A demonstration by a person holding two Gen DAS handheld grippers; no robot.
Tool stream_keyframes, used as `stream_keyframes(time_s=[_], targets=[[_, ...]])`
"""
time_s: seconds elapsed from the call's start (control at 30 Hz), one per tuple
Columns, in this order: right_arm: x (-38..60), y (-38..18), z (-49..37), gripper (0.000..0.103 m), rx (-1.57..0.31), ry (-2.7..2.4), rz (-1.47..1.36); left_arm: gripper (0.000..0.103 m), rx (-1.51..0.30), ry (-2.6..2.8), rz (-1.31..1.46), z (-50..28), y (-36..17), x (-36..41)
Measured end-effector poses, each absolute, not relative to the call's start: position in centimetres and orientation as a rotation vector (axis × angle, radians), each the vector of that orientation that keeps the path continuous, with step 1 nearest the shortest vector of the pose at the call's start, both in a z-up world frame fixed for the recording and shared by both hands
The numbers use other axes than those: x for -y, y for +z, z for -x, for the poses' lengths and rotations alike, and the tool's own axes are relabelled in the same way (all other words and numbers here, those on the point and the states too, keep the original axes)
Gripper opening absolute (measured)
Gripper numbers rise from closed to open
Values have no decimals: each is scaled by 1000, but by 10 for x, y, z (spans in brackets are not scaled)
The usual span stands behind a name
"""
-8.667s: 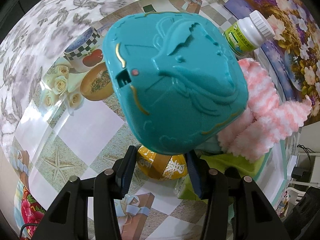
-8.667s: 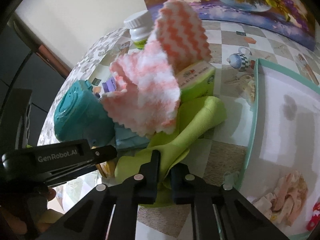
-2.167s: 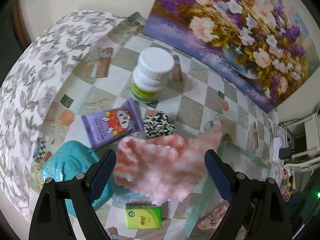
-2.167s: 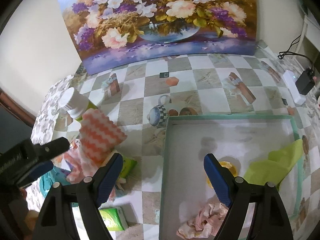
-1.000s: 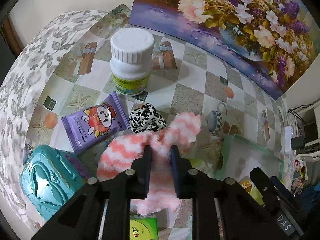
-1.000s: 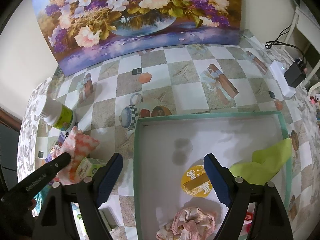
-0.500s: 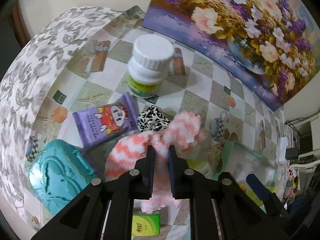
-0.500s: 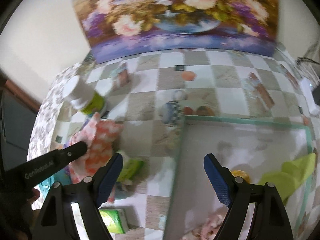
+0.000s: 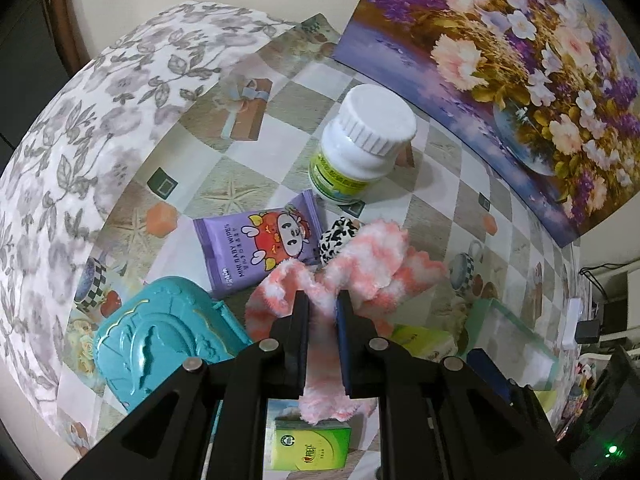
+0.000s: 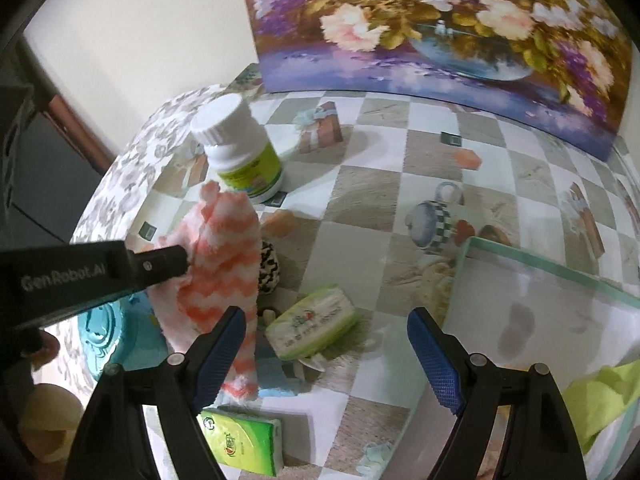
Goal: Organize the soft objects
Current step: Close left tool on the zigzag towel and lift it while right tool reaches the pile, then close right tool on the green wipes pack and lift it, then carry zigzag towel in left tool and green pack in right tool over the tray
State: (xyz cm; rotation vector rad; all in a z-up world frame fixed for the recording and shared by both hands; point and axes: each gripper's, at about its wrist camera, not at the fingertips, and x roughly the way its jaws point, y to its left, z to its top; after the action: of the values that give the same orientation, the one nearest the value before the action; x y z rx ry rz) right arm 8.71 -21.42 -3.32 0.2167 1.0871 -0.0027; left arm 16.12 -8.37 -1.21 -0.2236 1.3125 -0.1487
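Our left hand-held gripper [image 9: 322,312] is matte black with silver screw heads along its arms and white "GenRobot.AI" lettering on its side. Our right hand-held gripper [image 10: 326,354] matches it, with blue ribbed pads [image 10: 434,354]. At 8 o'clock, bare skin shows.

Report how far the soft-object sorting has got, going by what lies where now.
Done: a green cloth already lies in the tray. In hand: the left gripper is shut on the pink-and-white cloth, lifted above the table; the right gripper is open, holding nothing. Left: that cloth, and seemingly the black-and-white scrunchie, remain outside the tray.
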Motion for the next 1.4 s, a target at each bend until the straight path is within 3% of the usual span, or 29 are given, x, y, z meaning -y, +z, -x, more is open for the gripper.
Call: stream_keyframes(time_s=[0.3, 0.4, 0.43, 0.47, 1.4], targets=[[209, -43, -92, 79, -1079, 11, -212, 13, -1327, -150, 239, -162, -16, 83], [209, -46, -92, 65, -1084, 18, -220, 13, -1331, -152, 243, -162, -18, 83], [209, -47, -92, 53, -1086, 22, -226, 13, -1332, -152, 243, -162, -18, 83], [209, -48, -92, 52, -1086, 25, -232, 13, -1333, -153, 242, -162, -18, 83], [230, 1, -81, 52, -1017, 14, -301, 13, -1265, -245, 260, -158, 10, 94]])
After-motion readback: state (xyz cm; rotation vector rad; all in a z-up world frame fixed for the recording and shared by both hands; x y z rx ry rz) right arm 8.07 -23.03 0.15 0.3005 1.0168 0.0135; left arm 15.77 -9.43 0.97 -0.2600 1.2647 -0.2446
